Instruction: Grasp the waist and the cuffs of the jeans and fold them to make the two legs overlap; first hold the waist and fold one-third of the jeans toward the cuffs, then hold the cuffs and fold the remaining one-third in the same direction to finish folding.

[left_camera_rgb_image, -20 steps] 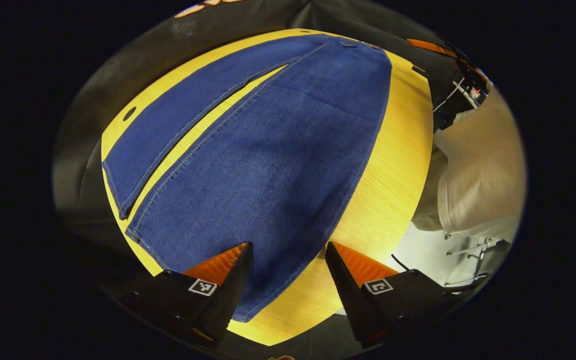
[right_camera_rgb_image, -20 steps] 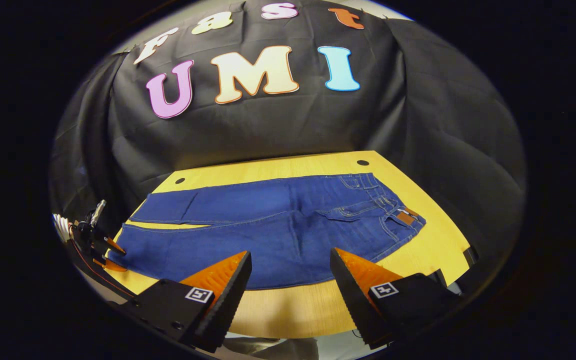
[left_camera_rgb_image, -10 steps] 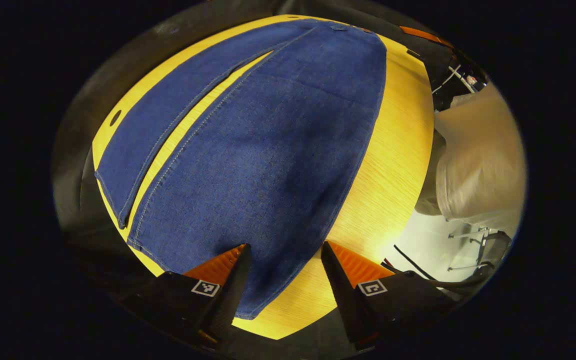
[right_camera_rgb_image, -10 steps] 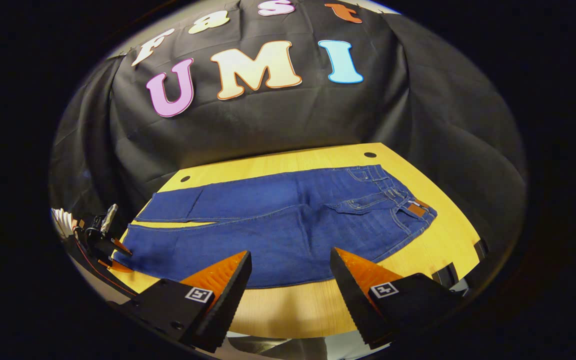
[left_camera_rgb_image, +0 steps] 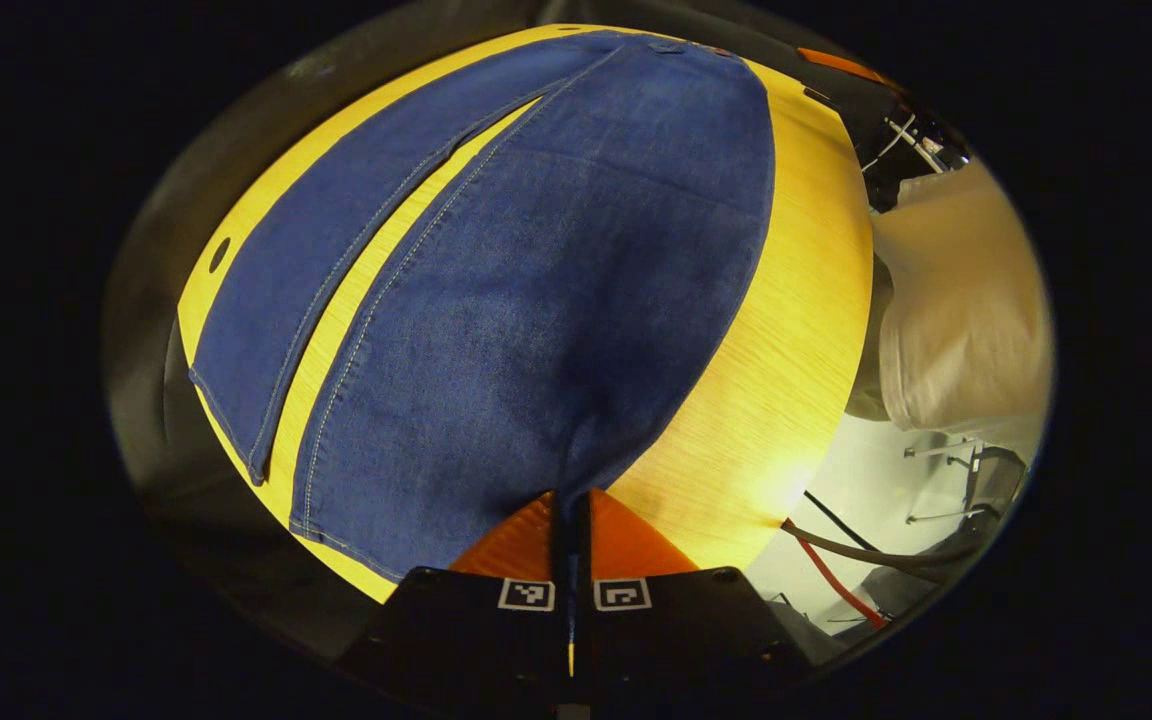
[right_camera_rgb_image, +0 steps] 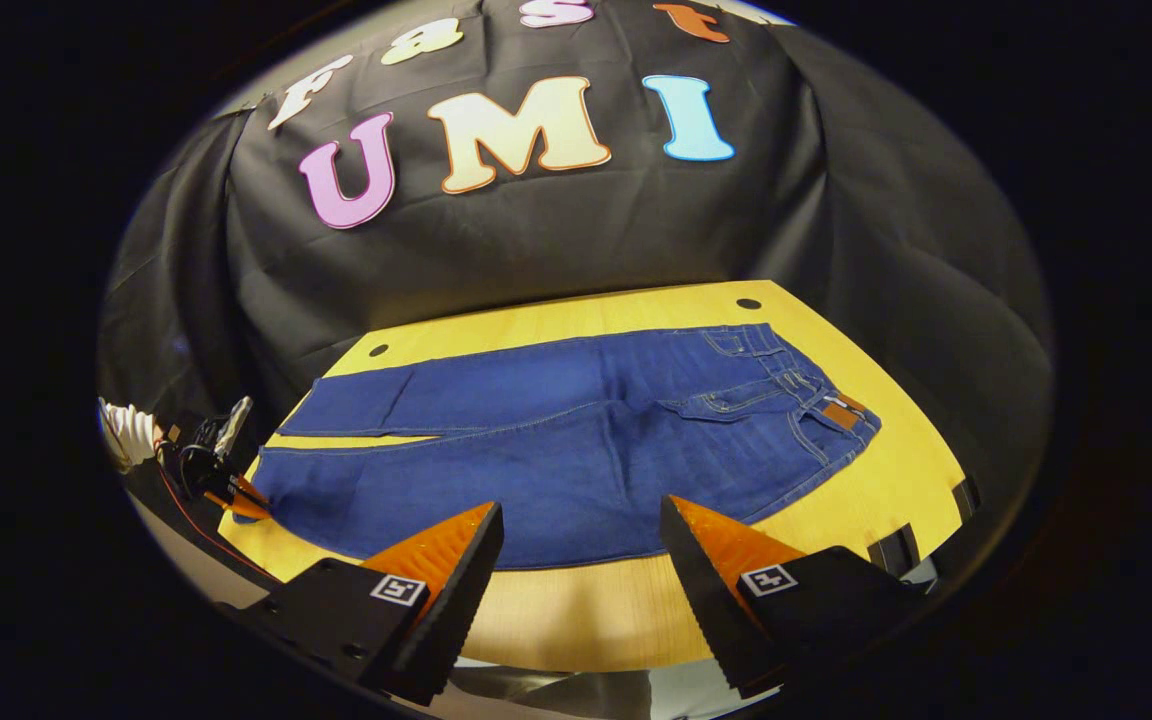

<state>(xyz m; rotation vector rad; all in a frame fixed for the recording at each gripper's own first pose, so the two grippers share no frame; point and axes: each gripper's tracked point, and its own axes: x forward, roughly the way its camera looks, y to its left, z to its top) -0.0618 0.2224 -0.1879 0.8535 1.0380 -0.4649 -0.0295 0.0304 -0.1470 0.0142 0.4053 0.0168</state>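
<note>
Blue jeans lie flat on the yellow table, legs spread side by side with a strip of table between them. In the left gripper view my left gripper is shut on the cuff corner of the nearer leg at the table's end. The right gripper view has the jeans lying across, cuffs to the left and the waist with its brown patch to the right. My right gripper hangs open above the front table edge, holding nothing. The left gripper is at the near cuff, far left.
A person's light-coloured clothing is beside the table's long edge. Cables run over the pale floor below it. The table has two small round holes near its back edge, and black cloth hangs behind.
My left gripper has gone from open to shut, pinching the near leg's cuff. The right gripper stayed open and shifted only slightly.
</note>
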